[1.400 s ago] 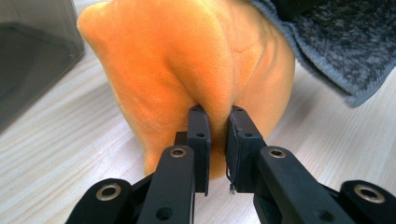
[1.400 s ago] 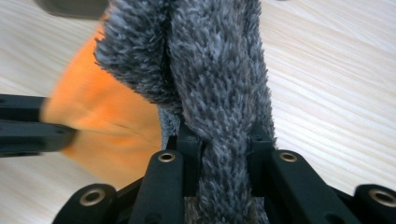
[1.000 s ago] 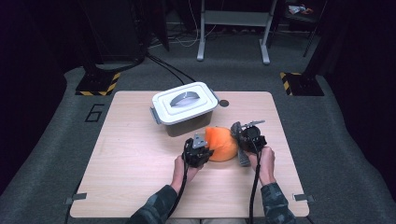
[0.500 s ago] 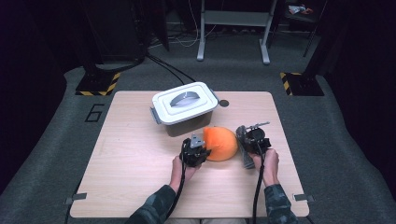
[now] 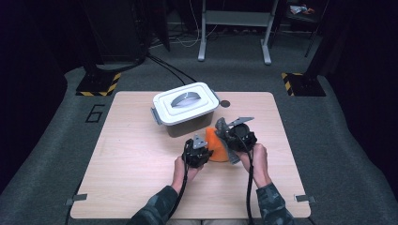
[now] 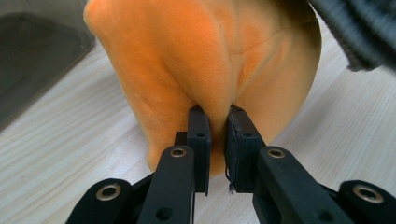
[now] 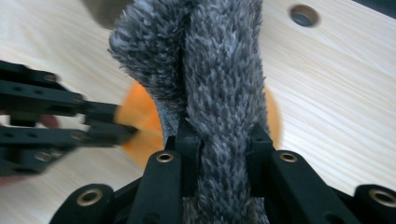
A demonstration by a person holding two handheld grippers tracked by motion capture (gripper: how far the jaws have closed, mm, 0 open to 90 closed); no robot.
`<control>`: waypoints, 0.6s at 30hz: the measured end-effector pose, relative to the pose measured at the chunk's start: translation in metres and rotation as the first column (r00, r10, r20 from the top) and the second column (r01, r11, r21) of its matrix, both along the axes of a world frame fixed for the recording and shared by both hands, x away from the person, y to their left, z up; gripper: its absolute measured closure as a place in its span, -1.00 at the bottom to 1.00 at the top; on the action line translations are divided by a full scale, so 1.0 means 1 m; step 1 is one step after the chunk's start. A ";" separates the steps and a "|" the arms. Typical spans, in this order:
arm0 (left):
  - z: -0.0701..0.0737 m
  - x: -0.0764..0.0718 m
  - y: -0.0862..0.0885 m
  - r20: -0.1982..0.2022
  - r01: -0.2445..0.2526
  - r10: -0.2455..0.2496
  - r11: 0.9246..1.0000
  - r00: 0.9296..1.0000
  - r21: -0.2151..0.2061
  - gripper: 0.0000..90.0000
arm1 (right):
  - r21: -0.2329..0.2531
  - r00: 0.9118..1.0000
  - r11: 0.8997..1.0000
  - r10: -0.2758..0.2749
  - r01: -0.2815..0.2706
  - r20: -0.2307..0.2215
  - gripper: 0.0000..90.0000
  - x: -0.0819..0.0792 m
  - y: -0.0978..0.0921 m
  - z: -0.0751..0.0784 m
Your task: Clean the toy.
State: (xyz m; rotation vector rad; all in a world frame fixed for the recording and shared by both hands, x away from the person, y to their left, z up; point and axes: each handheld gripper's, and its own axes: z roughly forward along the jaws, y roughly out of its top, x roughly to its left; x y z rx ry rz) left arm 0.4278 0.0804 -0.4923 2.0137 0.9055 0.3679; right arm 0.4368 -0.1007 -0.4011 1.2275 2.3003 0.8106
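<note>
An orange plush piece [image 5: 215, 146] lies on the wooden table [image 5: 131, 154] between the two grippers. In the left gripper view, my left gripper [image 6: 217, 115] is shut on a fold of that orange plush [image 6: 205, 51]. My right gripper [image 7: 219, 133] is shut on a grey furry piece [image 7: 215, 70], which stands up between its jaws with orange plush [image 7: 140, 116] behind it. From above, the left gripper [image 5: 196, 152] sits at the plush's left side and the right gripper [image 5: 232, 135] at its right. A grey strip [image 5: 233, 157] pokes out under the right one.
A grey box with a white handled lid [image 5: 185, 105] stands just behind the plush, near the table's far edge. A small round hole [image 5: 225, 103] is in the tabletop to the right of the box. The left gripper [image 7: 93, 126] shows in the right gripper view.
The right gripper has moved left and closed in against the orange plush. The plush now looks narrower, squeezed between the grippers. The left gripper has barely shifted.
</note>
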 end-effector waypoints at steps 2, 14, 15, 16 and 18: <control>0.000 0.000 0.001 0.003 0.002 -0.002 1.000 1.000 0.007 0.81 | -0.020 1.000 1.000 0.009 -0.009 -0.007 0.63 0.000 0.010 -0.003; 0.000 0.001 0.000 -0.007 0.013 -0.012 1.000 1.000 0.007 0.82 | -0.087 1.000 0.996 -0.011 0.012 0.008 0.65 0.006 0.012 -0.019; 0.000 0.000 0.000 -0.010 0.009 -0.008 1.000 1.000 0.001 0.82 | -0.082 1.000 0.996 -0.017 0.017 0.009 0.65 0.006 0.010 -0.019; 0.000 0.000 0.000 -0.010 0.009 -0.009 1.000 1.000 0.000 0.82 | -0.077 1.000 0.997 -0.028 0.028 0.002 0.65 0.006 0.007 -0.019; 0.000 0.001 0.001 -0.008 0.012 -0.012 1.000 1.000 0.003 0.82 | -0.072 0.999 0.997 -0.040 0.039 -0.004 0.65 0.007 0.002 -0.019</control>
